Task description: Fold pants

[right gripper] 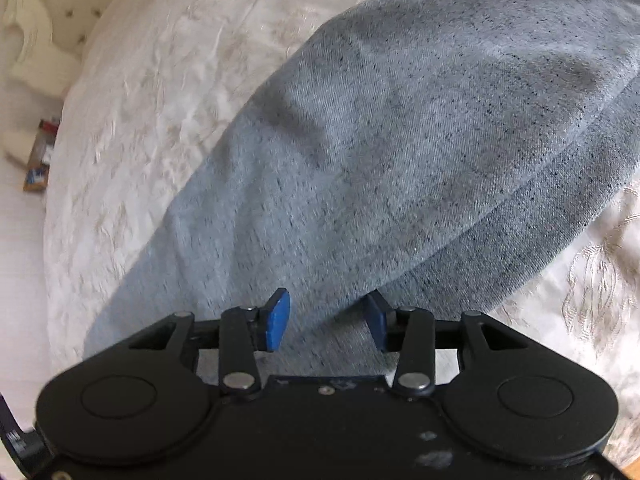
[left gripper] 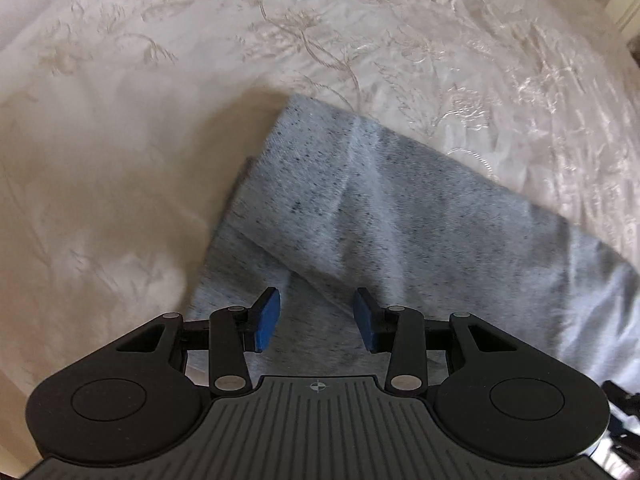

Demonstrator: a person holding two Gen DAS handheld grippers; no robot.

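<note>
The grey pants (left gripper: 380, 200) lie folded on a bed with a cream embroidered bedspread (left gripper: 360, 40). Both the left hand-held gripper (left gripper: 316, 320) and the right hand-held gripper (right gripper: 330, 322) hover above the cloth, jaws apart, gripping nothing. No writing is readable.

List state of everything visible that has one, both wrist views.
pants: grey, folded over in layers, lying flat on the bedspread
bedspread: white, embroidered, wrinkled
left gripper: jaws open, over the pants, nothing gripped
right gripper: jaws open, over the pants' edge, nothing gripped
</note>
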